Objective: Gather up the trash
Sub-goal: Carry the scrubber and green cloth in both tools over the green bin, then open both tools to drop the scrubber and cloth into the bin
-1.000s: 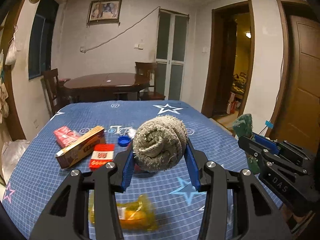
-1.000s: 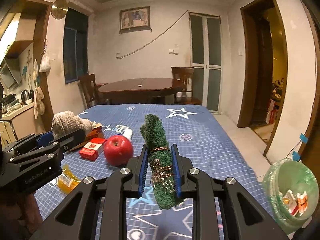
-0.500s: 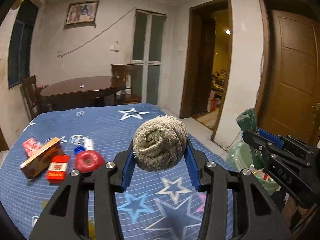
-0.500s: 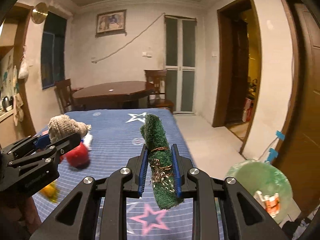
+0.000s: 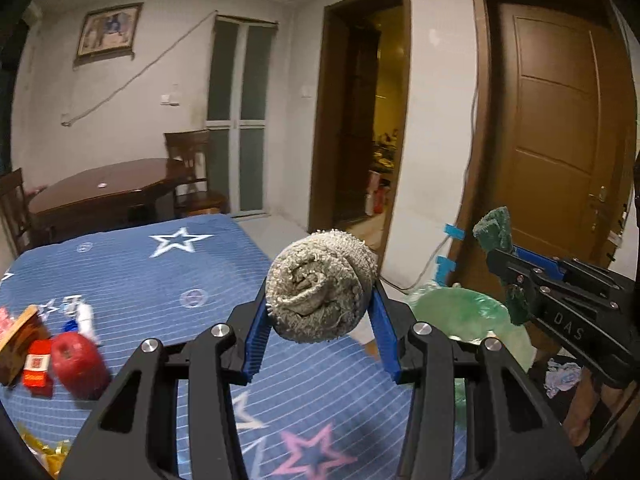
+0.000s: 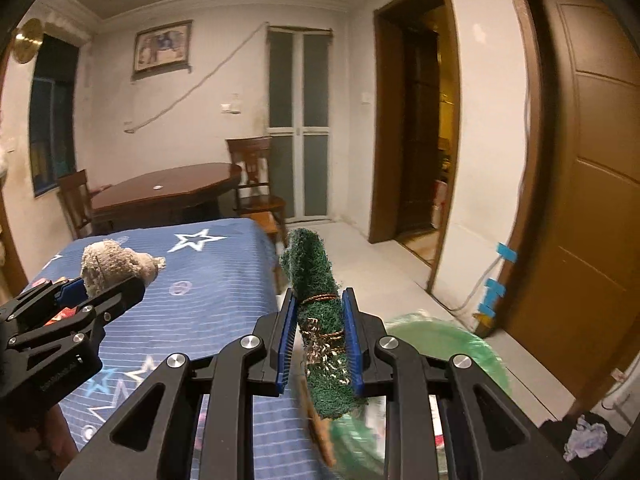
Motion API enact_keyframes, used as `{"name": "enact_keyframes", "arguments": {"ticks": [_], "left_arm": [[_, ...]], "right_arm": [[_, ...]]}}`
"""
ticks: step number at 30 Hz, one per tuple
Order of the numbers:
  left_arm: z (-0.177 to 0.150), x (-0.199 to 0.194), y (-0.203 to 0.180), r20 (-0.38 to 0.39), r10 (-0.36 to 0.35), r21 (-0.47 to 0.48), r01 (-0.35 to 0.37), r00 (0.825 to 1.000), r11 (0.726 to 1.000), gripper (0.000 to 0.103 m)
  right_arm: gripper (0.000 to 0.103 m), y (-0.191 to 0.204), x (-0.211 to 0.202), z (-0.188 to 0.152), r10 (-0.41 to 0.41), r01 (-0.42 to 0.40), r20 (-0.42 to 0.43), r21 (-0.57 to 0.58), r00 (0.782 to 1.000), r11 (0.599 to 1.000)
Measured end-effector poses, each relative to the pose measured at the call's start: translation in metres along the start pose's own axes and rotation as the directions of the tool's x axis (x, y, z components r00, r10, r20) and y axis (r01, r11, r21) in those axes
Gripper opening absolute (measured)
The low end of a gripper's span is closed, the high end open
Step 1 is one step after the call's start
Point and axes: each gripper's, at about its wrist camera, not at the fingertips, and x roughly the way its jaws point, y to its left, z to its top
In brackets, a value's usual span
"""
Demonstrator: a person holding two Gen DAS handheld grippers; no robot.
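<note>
My left gripper point(image 5: 320, 316) is shut on a rolled grey-beige rag point(image 5: 320, 286) and holds it above the right edge of the blue star-patterned cloth point(image 5: 168, 276). My right gripper point(image 6: 319, 340) is shut on a rolled dark green scouring pad point(image 6: 316, 312) tied with brown string. It hangs beside the table edge, over a green-lined trash bin point(image 6: 440, 344). The bin also shows in the left wrist view point(image 5: 460, 312), below the right gripper point(image 5: 516, 280). The left gripper with the rag shows at the left of the right wrist view point(image 6: 108, 276).
A red apple point(image 5: 76, 364), a red packet point(image 5: 36, 366), a brown box point(image 5: 18, 340) and a small white bottle point(image 5: 86, 320) lie on the cloth's left side. A yellow wrapper point(image 5: 44, 450) lies near the front. A wooden door point(image 6: 592, 200) and crumpled paper point(image 6: 586, 436) are on the right.
Both grippers have swung to the right with their loads, from over the table's middle to its right edge. The trash bin has come into view under the right gripper.
</note>
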Motion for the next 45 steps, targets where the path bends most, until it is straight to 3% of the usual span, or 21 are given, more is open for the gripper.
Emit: {"name": "enact_keyframes", "arguments": {"ticks": [12, 19, 22, 34, 40, 45], "left_arm": [[0.006, 0.063, -0.071, -0.102, -0.15, 0.042, 0.155, 0.983, 0.987, 0.044], [-0.004, 0.103, -0.097, -0.19, -0.209, 0.04, 0.221, 0.959, 0.975, 0.044], [-0.012, 0.125, -0.106, -0.248, -0.235, 0.03, 0.25, 0.94, 0.968, 0.044], [-0.036, 0.168, -0.134, -0.38, -0.256, 0.034, 0.29, 0.889, 0.956, 0.044], [-0.043, 0.176, -0.136, -0.415, -0.258, 0.037, 0.299, 0.872, 0.953, 0.044], [-0.044, 0.179, -0.14, -0.421, -0.254, 0.041, 0.298, 0.871, 0.954, 0.044]], "right_arm": [[0.024, -0.103, 0.038, -0.008, -0.072, 0.081, -0.13, 0.063, 0.989, 0.995], [0.024, -0.148, 0.082, -0.018, -0.066, 0.097, -0.257, 0.109, 0.964, 0.989], [0.024, -0.165, 0.102, -0.027, -0.056, 0.1, -0.318, 0.124, 0.946, 0.987], [0.024, -0.175, 0.166, -0.073, -0.026, 0.113, -0.469, 0.158, 0.883, 0.981], [0.024, -0.174, 0.174, -0.082, -0.025, 0.116, -0.481, 0.162, 0.876, 0.98], [0.024, -0.175, 0.174, -0.085, -0.022, 0.114, -0.479, 0.163, 0.877, 0.98]]}}
